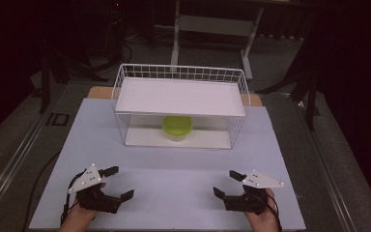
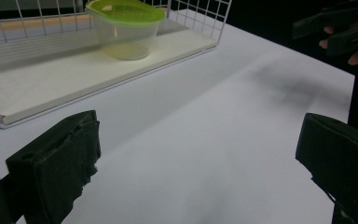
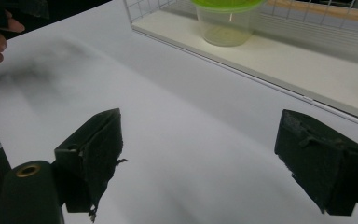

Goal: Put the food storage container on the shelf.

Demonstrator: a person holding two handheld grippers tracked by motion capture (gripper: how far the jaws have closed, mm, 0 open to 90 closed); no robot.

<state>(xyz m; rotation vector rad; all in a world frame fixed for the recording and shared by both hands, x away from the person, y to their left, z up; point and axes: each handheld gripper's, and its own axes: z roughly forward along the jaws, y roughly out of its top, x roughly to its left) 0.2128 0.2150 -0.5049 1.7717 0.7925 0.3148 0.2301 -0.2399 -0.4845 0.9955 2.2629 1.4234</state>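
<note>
Standing upright, green lid up, on the lower shelf of the wire rack at 12 o'clock on the table: clear container, round, without a long axis. No legible writing or brand on it. At 7 o'clock, left gripper, jaws spread, empty. At 5 o'clock, right gripper, likewise spread, well apart from the container.

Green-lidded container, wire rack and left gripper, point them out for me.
Green-lidded container (image 1: 177, 127), high view, on its lid.
Wire rack (image 1: 179, 97), high view, on its white top shelf.
Left gripper (image 1: 117, 183), high view, midway between its open jaws.
</note>
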